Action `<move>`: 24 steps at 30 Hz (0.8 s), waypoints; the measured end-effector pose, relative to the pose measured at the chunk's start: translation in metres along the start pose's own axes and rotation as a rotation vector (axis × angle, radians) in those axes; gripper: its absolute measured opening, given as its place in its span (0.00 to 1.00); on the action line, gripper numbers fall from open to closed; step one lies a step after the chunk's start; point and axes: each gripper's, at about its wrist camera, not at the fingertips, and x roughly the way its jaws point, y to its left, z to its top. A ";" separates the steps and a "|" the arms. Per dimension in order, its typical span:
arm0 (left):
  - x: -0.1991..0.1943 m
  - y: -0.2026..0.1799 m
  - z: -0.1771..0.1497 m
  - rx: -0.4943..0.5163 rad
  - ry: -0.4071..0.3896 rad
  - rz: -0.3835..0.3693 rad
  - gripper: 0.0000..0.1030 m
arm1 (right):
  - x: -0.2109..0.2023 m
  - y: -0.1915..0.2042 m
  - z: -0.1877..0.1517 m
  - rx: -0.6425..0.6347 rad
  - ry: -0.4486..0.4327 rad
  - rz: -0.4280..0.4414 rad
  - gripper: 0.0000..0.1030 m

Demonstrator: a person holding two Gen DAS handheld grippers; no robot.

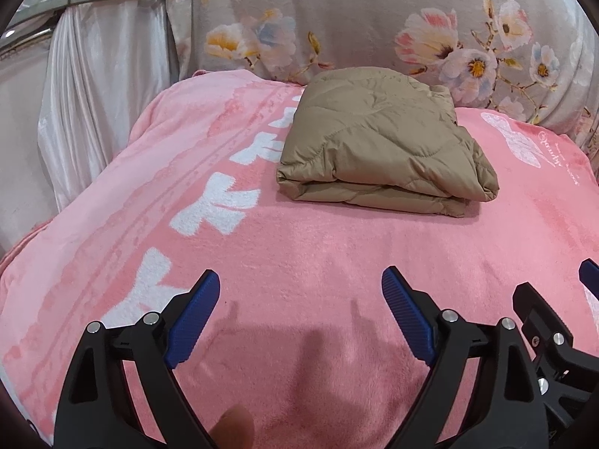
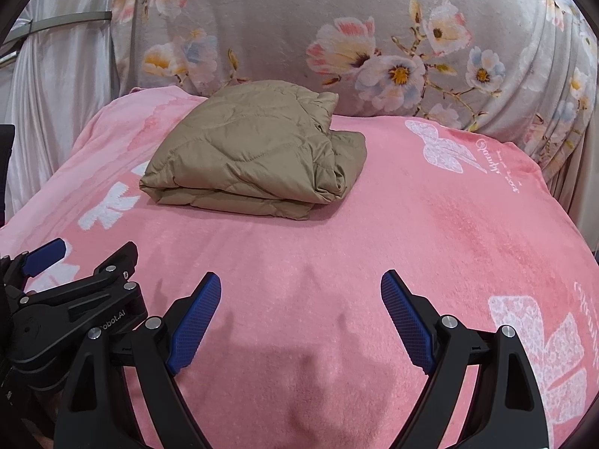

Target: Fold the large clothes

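**Jacket folded, both grippers empty — fold looks finished**

Tan quilted jacket (image 1: 385, 142) sits as a compact, layered bundle on the pink blanket (image 1: 299, 254), toward the far edge, near the grey floral cover (image 1: 355, 18) that rises behind it. In the right wrist view the bundle lies left of centre, with one looser, rumpled end toward the blanket's right side; the near folded edge looks fairly straight and stacked.

Left gripper (image 1: 299, 314): jaws spread wide, nothing between them, hovering over bare blanket near the front edge, well apart from the jacket. Right gripper (image 2: 301, 316): same, jaws wide apart, empty, also over the front part of the blanket. The two sit just beside each other; each shows at the edge of the other's view.

Judgement: folding appears done, or nearly so. What might remain is tidying that rumpled right end or squaring the bundle. No other unfolded garment visible on the blanket. White curtain (image 1: 86, 93) hangs at the left.
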 end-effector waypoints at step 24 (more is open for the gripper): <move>-0.002 0.003 -0.003 0.017 -0.019 0.033 0.83 | -0.002 0.004 -0.001 -0.004 -0.005 0.002 0.83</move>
